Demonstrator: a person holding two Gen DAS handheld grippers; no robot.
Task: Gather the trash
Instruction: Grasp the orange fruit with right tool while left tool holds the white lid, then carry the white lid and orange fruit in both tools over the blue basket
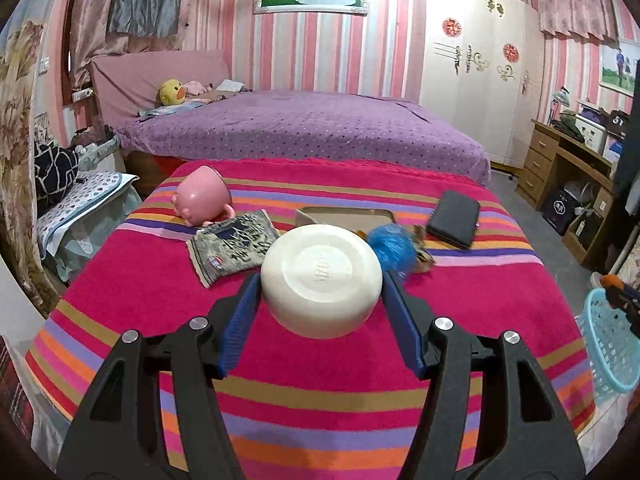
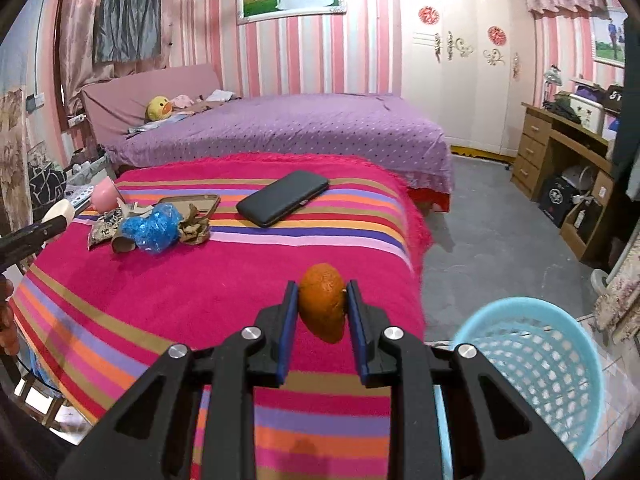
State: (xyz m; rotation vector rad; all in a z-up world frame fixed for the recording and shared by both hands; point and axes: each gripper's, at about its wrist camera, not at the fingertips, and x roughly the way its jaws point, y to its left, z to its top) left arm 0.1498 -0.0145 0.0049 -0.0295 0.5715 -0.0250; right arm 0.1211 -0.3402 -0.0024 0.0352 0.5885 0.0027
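Note:
My left gripper [image 1: 320, 288] is shut on a white bowl [image 1: 321, 280], held with its base toward the camera above the striped cloth. My right gripper [image 2: 321, 296] is shut on an orange peel [image 2: 322, 307] above the cloth's right part. A light blue mesh basket [image 2: 532, 372] stands on the floor to its right; it also shows in the left wrist view [image 1: 608, 344]. A crumpled blue wrapper [image 2: 154, 228] lies with brown scraps [image 2: 195, 228] on the cloth; it also shows blurred behind the bowl [image 1: 390, 246].
On the striped cloth [image 1: 320, 364] lie a pink piggy bank [image 1: 202, 196], a patterned packet [image 1: 232, 246], a tin tray [image 1: 346, 214] and a black wallet [image 2: 282, 198]. A purple bed [image 2: 280, 128] is behind. A wooden desk [image 2: 560, 156] stands right.

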